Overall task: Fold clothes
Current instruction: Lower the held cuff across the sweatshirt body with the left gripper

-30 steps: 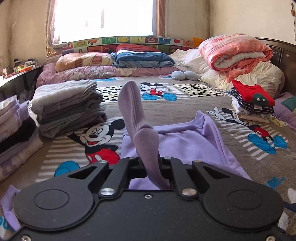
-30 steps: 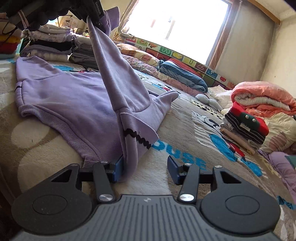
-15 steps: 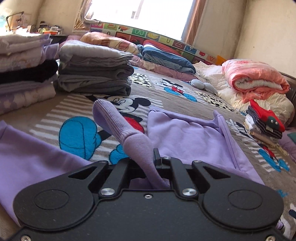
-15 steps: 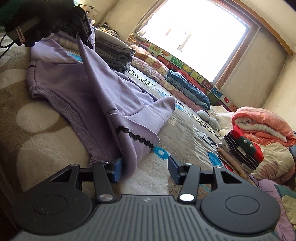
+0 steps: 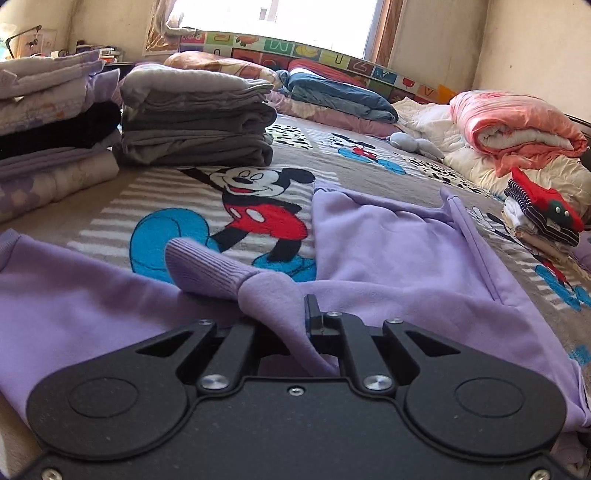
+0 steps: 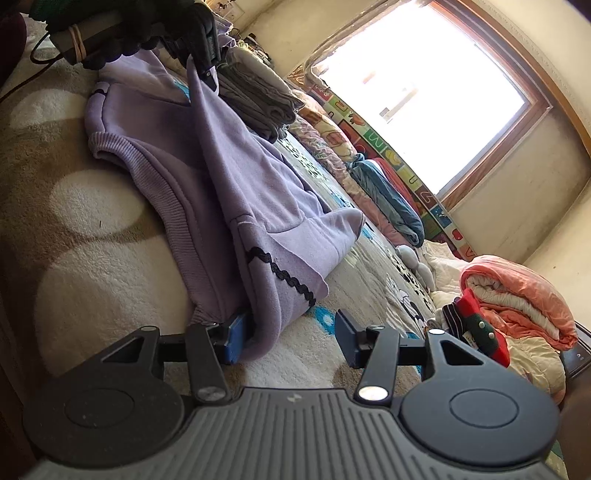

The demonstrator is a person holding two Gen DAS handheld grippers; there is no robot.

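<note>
A lilac sweatshirt lies spread on the Mickey Mouse blanket. My left gripper is shut on its sleeve just behind the ribbed cuff, which rests low over the garment. From the right wrist view the same sweatshirt shows its sleeve pulled up to the left gripper, held by a gloved hand. My right gripper stands open at the folded edge with black zigzag trim. The fabric touches only its left blue pad; the other pad is free.
A grey folded stack and a mixed folded stack sit at the far left. Blue bedding lies under the window. At the right are a rolled pink quilt and a small red and striped pile.
My left gripper came down with the sleeve, so the cuff that stood raised now lies low over the sweatshirt. Both views rolled. The right gripper stayed open beside the fold.
</note>
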